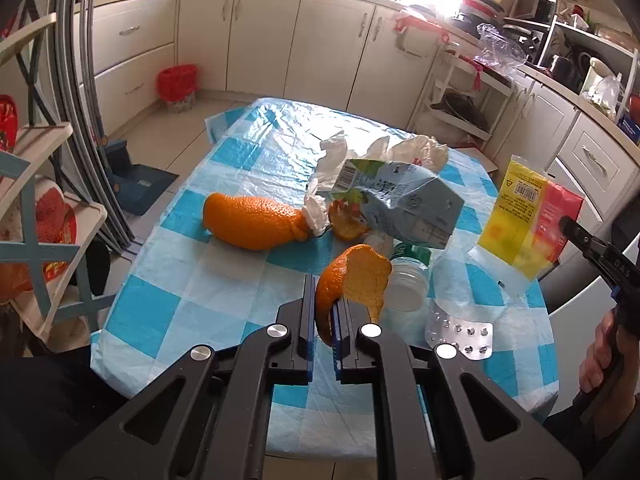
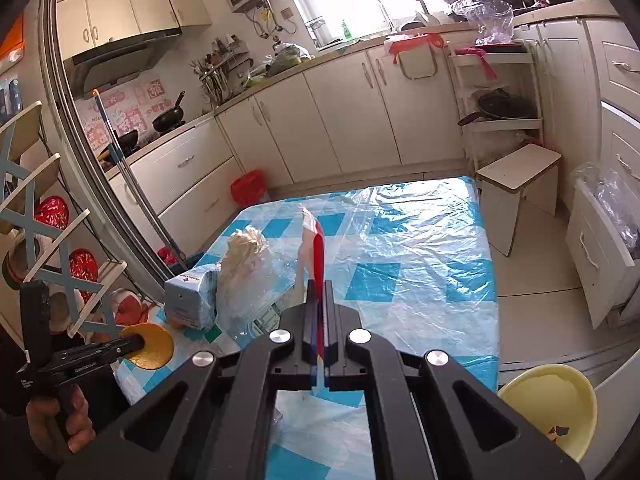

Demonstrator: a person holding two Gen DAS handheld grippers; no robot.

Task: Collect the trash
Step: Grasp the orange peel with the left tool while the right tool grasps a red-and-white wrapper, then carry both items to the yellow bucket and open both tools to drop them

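Left fingers (image 1: pixel 324 308) pinching curled, pebbled orange peel (image 1: pixel 352 276), right fingers (image 2: pixel 319 300) clamping glossy wrapper (image 2: pixel 316 248)

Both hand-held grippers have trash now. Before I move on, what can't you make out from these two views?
- Plastic bottle: left wrist view, mostly hidden behind the orange peel and crushed carton.
- Snack wrapper: right wrist view, seen edge-on, print unreadable.
- Yellow bin: right wrist view, cut by the frame edge; contents mostly unseen.
- Blister pack: left wrist view, too small to tell whether pills remain.
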